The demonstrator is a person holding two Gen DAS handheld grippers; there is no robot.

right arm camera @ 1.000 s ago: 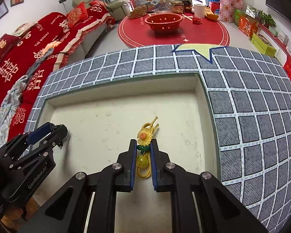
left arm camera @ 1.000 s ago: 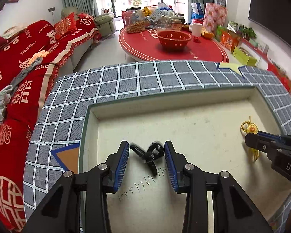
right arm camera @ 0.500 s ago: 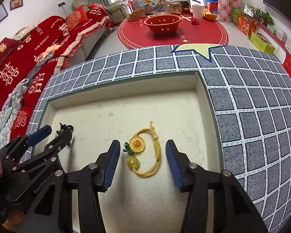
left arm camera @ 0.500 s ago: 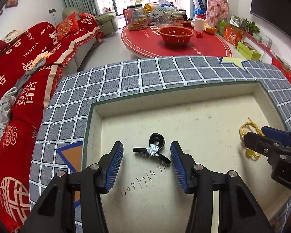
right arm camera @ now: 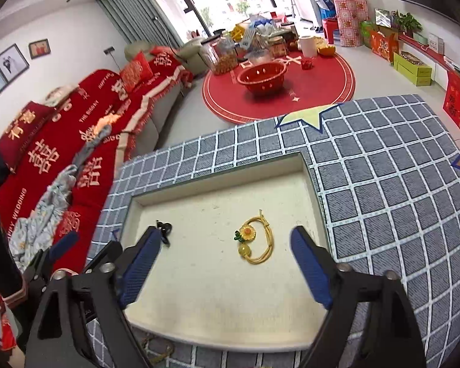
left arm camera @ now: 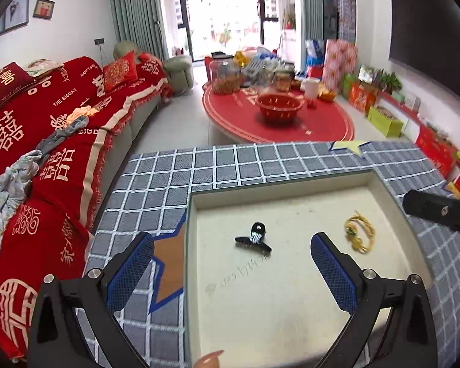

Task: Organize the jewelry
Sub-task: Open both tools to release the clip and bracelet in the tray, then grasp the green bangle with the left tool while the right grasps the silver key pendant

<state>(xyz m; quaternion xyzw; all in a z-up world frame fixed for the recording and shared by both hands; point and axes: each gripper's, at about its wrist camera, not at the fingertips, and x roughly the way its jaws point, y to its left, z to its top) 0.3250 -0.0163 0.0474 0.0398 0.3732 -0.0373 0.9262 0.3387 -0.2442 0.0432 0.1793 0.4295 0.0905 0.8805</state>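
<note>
Both tongs, left (left arm camera: 231,268) and right (right arm camera: 225,265), have just released, hair clip (left arm camera: 253,239) and bracelet (right arm camera: 256,242) lying free ahead between their fingers.

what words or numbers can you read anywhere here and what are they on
"THE BIGDAY": red sofa cover
"HAPPY WEDDING": same cover, right wrist view
Large Chinese characters: cover and cushion
Handwritten digits on the tray floor: too faint to read
Print on the gift boxes: too blurred

the left hand-held gripper (left arm camera: 230,271), just opened wide, hangs above the black hair claw (left arm camera: 253,239) in the tray (left arm camera: 291,188).
</note>
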